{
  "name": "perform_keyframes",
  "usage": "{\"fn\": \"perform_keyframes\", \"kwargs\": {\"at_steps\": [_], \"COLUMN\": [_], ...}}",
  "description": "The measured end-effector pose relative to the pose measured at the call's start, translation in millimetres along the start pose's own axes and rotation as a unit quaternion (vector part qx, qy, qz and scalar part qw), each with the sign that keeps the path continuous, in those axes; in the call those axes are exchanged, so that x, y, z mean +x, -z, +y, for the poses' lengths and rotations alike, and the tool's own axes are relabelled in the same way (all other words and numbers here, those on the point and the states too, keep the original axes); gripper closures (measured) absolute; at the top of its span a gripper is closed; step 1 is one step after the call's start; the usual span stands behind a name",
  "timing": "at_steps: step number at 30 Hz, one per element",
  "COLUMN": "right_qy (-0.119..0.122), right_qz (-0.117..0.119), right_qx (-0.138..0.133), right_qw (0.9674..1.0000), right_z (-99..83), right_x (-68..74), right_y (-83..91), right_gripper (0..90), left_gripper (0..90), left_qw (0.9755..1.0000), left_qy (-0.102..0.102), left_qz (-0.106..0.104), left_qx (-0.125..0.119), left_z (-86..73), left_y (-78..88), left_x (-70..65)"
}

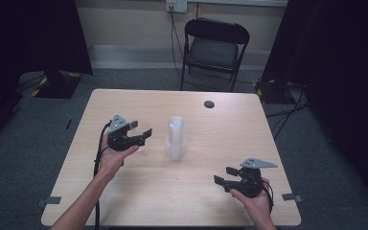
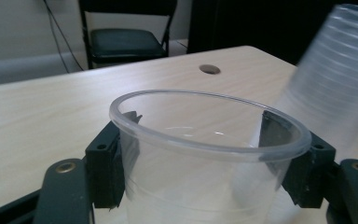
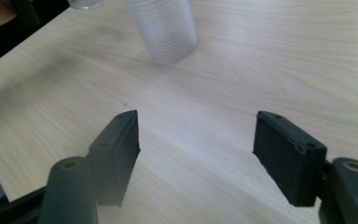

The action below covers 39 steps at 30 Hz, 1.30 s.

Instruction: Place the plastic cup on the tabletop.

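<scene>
Clear plastic cup [image 2: 205, 154] sits upright, pinched between the jaws of the left claw [image 1: 141, 134] over the left half of the tabletop [image 1: 139, 187], just left of a stack of cups [image 1: 176, 139] standing mouth-down at the middle. Right claw [image 3: 196, 154] hovers near the front right corner, jaws spread with bare wood between them. Pale wood grain, a round cable hole [image 1: 209, 104] at the far edge; grey carpet, a black folding chair [image 1: 214, 50] against the wall beyond.

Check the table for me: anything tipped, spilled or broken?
Nothing stands out. The cup stack stands upright mid-table, the left gripper holds one clear cup upright and intact, and the right gripper is open.
</scene>
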State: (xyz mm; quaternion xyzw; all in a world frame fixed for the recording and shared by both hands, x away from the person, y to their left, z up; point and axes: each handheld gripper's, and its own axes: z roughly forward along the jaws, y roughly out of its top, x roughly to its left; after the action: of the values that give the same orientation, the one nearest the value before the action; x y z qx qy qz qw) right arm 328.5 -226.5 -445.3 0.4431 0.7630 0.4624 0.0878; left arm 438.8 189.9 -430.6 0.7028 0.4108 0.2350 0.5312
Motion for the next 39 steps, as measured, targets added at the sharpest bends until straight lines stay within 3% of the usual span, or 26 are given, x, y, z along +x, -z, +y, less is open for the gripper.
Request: {"fn": "perform_keyframes", "kwargs": {"at_steps": [5, 7, 9, 14, 19, 26, 36, 39], "right_qy": [0.001, -0.003, -0.005, -0.006, 0.015, 0.005, 0.003, 0.004], "right_qz": [0.004, 0.005, 0.007, 0.016, 0.015, 0.011, 0.011, 0.011], "right_qx": [-0.001, 0.0, 0.007, 0.03, 0.027, 0.015, 0.006, 0.004], "right_qw": [1.0, 1.0, 0.9999, 0.9994, 0.9994, 0.9998, 0.9999, 0.9999], "right_z": [-0.4, -2.5, -6.4, -14.7, -14.6, -13.9, -12.6, -12.4], "right_x": [0.3, 0.6, 1.6, 11.3, 18.0, 14.1, 12.6, 12.0], "right_y": [-0.8, -2.9, -7.4, -20.6, -23.4, -17.0, -14.4, -14.0], "right_gripper": [31.7, 31.9, 32.4, 32.5, 32.5, 33.0, 33.5, 34.2], "left_gripper": [28.7, 28.7, 28.6, 28.2, 27.1, 26.4, 26.2, 23.9], "left_qw": [0.9998, 0.9999, 0.9998, 0.9996, 0.9995, 0.9991, 0.9977, 0.9974], "left_qy": [0.014, 0.01, 0.018, 0.013, 0.015, 0.016, -0.006, 0.01], "left_qz": [0.009, 0.011, 0.013, 0.018, 0.017, 0.018, 0.018, 0.016], "left_qx": [0.005, 0.006, 0.003, 0.015, 0.022, 0.036, 0.066, 0.069], "left_z": [-7.5, -9.9, -11.9, -17.3, -21.0, -25.2, -29.2, -29.2], "left_y": [-12.0, -16.6, -20.8, -28.8, -32.9, -36.4, -39.5, -40.6], "left_x": [8.1, 9.7, 11.7, 13.0, 15.6, 17.7, 14.4, 13.7]}}
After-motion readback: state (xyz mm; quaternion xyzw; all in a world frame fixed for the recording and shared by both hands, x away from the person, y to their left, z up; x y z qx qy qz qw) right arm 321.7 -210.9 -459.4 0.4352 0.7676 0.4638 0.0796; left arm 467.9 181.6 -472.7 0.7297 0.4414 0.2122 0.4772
